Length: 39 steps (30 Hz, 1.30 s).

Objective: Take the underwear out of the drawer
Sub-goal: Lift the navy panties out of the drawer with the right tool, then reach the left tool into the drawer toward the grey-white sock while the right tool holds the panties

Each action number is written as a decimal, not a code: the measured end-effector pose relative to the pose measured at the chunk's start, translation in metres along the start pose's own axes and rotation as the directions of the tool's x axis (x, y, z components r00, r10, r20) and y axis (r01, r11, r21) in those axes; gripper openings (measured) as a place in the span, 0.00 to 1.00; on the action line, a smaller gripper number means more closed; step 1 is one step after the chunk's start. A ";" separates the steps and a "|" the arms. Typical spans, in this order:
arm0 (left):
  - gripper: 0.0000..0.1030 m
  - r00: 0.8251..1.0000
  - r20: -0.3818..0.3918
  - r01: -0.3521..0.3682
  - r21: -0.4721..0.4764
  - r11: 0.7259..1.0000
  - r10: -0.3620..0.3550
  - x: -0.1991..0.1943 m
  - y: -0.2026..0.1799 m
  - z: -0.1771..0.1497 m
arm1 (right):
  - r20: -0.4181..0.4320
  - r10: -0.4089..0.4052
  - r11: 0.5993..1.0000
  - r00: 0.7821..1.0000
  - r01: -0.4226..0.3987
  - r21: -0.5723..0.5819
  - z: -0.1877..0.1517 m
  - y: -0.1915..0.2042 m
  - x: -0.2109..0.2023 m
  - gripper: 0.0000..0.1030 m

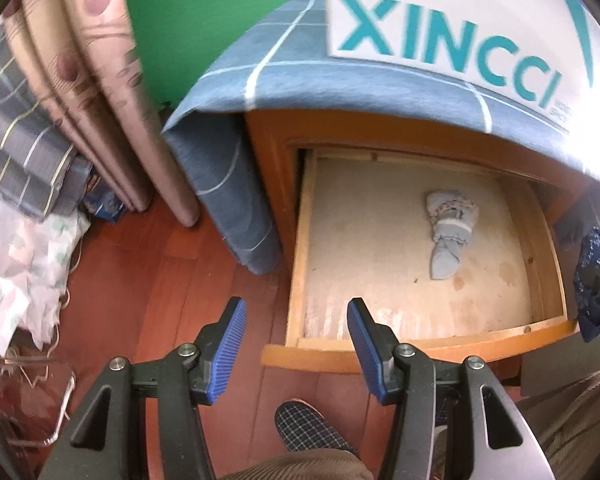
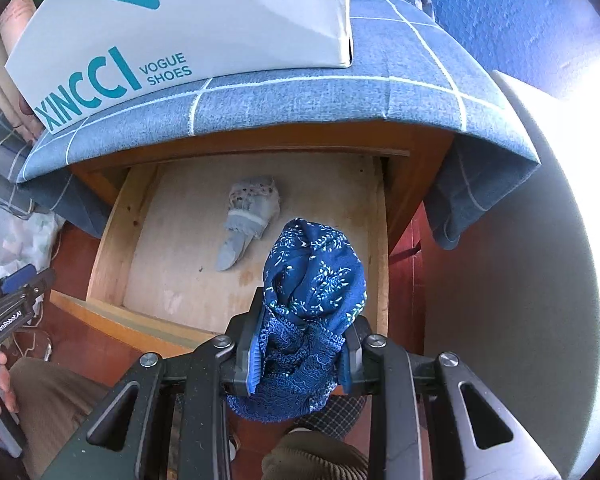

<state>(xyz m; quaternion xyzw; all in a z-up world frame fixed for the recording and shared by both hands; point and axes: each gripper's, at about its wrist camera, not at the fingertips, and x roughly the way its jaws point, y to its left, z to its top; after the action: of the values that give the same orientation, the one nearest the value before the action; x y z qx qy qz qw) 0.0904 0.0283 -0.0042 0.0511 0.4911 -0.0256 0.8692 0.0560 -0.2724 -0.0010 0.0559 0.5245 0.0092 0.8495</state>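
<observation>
Above the open drawer, the left gripper stands wide and empty, and 1 pale folded underwear lies inside. From the right wrist, the right gripper holds 1 dark blue underwear already lifted out; next I judge it must be put aside.

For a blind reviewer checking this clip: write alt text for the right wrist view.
The right gripper is clamped on bunched dark blue patterned underwear, held above an open wooden drawer. One pale grey folded garment lies on the drawer floor. A white shoe box sits on the blue checked cloth covering the cabinet top.
</observation>
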 end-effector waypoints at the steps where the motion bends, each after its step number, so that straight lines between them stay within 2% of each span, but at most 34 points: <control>1: 0.52 1.000 0.005 0.008 0.015 1.000 -0.008 0.000 -0.004 0.002 | 0.002 0.007 1.000 1.000 -0.007 0.009 0.000 -0.002 0.000 0.25; 11: 0.52 1.000 0.012 0.021 0.182 0.983 -0.024 0.017 -0.056 0.018 | 0.024 0.038 0.995 0.999 -0.040 0.094 -0.005 -0.019 -0.008 0.25; 17: 0.52 0.998 -0.025 0.054 0.254 0.966 -0.049 0.039 -0.086 0.031 | 0.030 0.036 0.993 0.999 -0.040 0.115 -0.009 -0.026 -0.013 0.25; 23: 0.52 0.998 -0.046 0.065 0.360 0.931 -0.051 0.059 -0.114 0.039 | 0.036 0.026 0.989 0.999 -0.031 0.144 -0.015 -0.036 -0.018 0.26; 31: 0.52 0.993 -0.081 0.114 0.421 0.900 -0.088 0.074 -0.145 0.049 | 0.026 0.020 0.986 0.999 -0.024 0.163 -0.024 -0.042 -0.021 0.26; 35: 0.52 0.995 -0.074 0.098 0.480 0.872 -0.071 0.079 -0.159 0.049 | 0.034 0.013 0.983 0.999 -0.019 0.181 -0.028 -0.047 -0.023 0.27; 39: 0.52 0.993 -0.091 0.112 0.511 0.852 -0.077 0.086 -0.165 0.049 | 0.030 0.025 0.981 0.999 -0.030 0.191 -0.029 -0.049 -0.022 0.27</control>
<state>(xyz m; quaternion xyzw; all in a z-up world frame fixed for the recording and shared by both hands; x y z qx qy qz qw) 0.1614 -0.1406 -0.0632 0.2580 0.4971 -0.1969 0.8047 0.0185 -0.3204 0.0010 0.1446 0.5104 -0.0301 0.8471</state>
